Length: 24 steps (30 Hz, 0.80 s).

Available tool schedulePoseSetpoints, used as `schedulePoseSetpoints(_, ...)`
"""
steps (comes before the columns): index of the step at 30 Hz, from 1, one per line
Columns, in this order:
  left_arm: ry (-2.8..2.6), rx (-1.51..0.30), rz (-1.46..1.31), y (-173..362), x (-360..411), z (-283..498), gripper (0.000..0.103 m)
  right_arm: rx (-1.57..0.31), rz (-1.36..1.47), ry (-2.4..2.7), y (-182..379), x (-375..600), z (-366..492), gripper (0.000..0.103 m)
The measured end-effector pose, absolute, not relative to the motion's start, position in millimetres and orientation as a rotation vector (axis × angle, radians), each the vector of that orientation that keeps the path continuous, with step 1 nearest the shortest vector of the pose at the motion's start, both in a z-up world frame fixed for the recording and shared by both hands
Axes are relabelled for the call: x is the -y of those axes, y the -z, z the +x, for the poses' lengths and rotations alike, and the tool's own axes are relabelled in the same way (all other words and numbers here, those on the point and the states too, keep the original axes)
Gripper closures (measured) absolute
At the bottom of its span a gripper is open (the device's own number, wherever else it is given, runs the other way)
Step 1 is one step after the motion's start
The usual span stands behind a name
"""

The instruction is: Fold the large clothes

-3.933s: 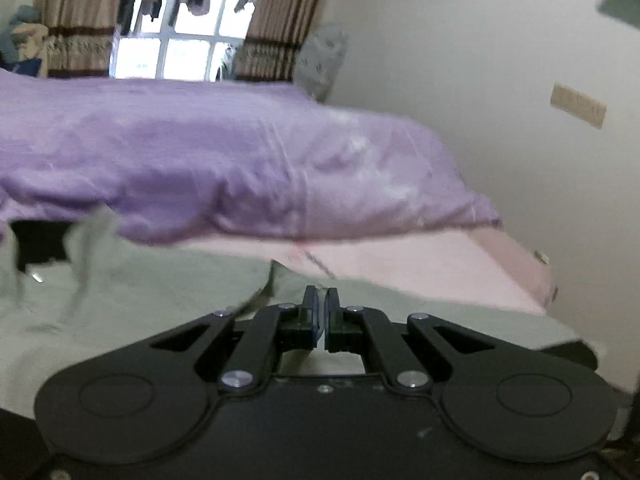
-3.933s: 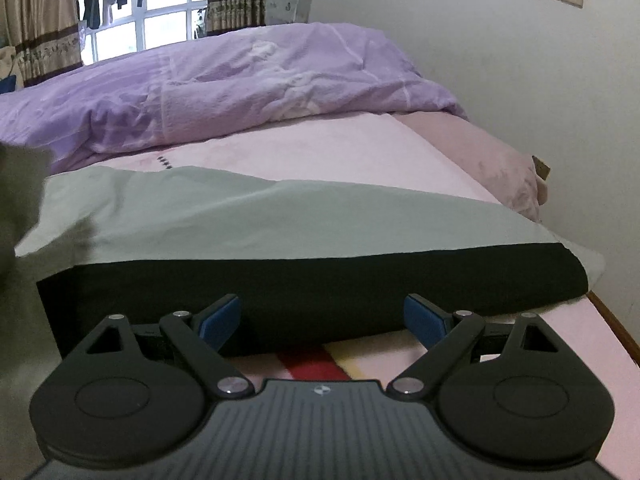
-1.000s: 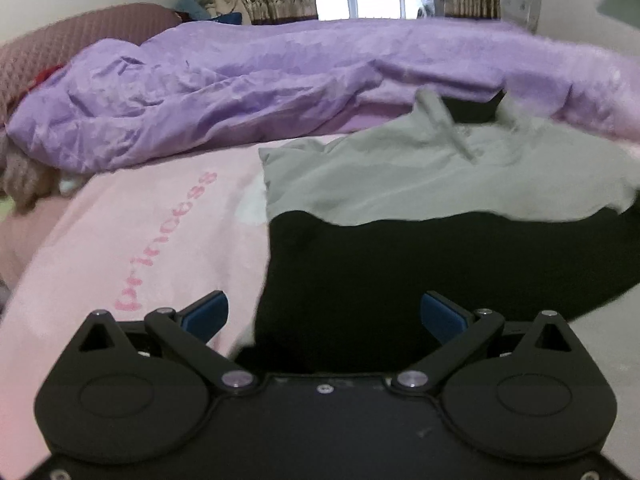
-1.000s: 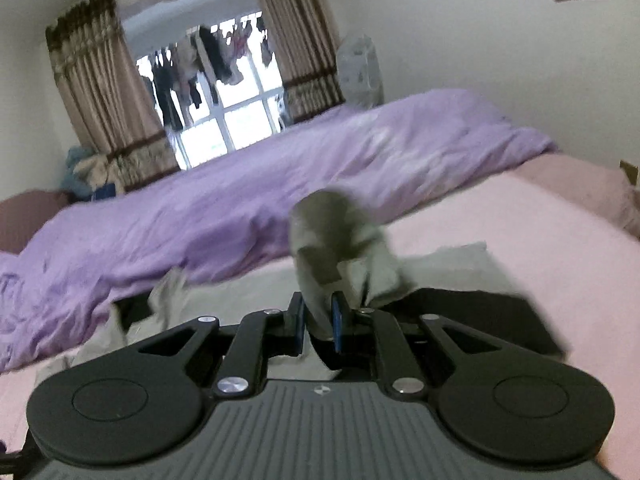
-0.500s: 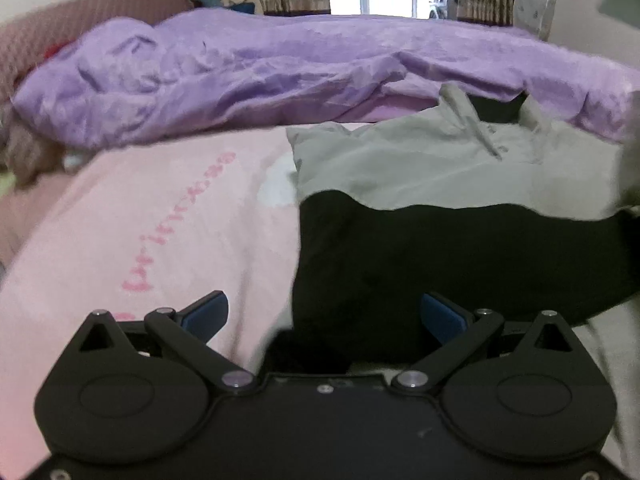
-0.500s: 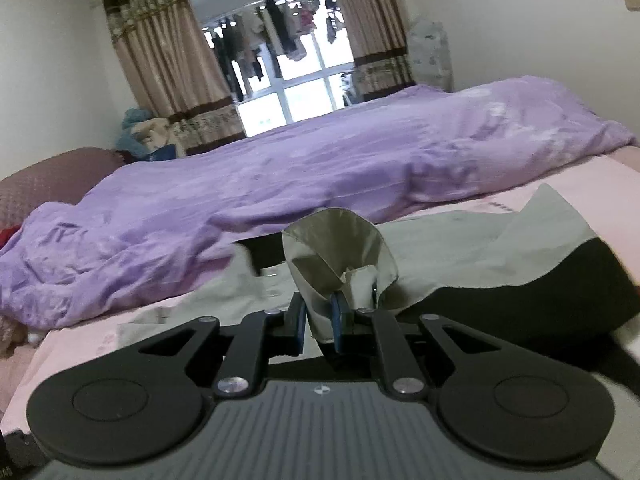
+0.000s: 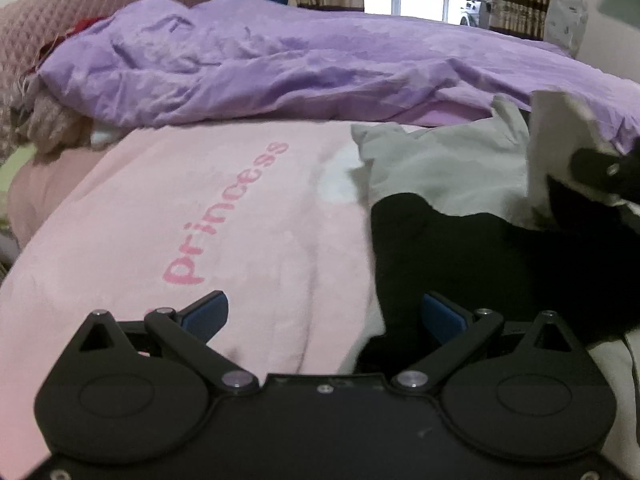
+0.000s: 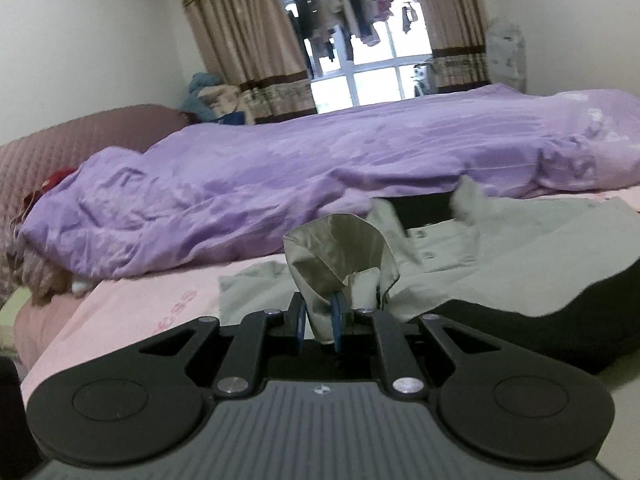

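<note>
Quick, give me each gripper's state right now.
Left gripper: open, holding nothing.
Right gripper: closed on a bunched grey sleeve of the grey and black shirt.

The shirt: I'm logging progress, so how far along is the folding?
Early. Done: the shirt lies spread on the pink blanket, collar toward the purple duvet. In hand: the right tool is shut on a bunched sleeve, lifted over the shirt. The left tool is open and holds nothing. Left: laying that sleeve down and the remaining folds.
</note>
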<state>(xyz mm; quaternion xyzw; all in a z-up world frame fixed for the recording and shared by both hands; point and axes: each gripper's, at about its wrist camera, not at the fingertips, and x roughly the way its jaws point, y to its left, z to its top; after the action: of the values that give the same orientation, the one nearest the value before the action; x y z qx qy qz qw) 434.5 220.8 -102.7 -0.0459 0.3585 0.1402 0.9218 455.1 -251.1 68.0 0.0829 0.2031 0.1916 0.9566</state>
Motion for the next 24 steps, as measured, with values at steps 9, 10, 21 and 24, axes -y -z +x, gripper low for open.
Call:
schedulePoseSetpoints(9, -0.308, -0.756, -0.110, 113, -223, 442, 0.000, -0.501, 0.179, -0.419, -37, 221, 476, 0.087)
schedulePoseSetpoints(10, -0.309, -0.759, -0.103, 114, -221, 442, 0.000, -0.528, 0.185, -0.429, -32, 220, 479, 0.085)
schedulePoseSetpoints(21, -0.305, -0.775, -0.105, 118, -224, 447, 0.000, -0.590, 0.283, -0.574, -27, 233, 475, 0.043)
schedulePoseSetpoints(24, -0.306, -0.766, -0.103, 115, -223, 445, 0.000, -0.492, 0.278, -0.593, -43, 245, 454, 0.053)
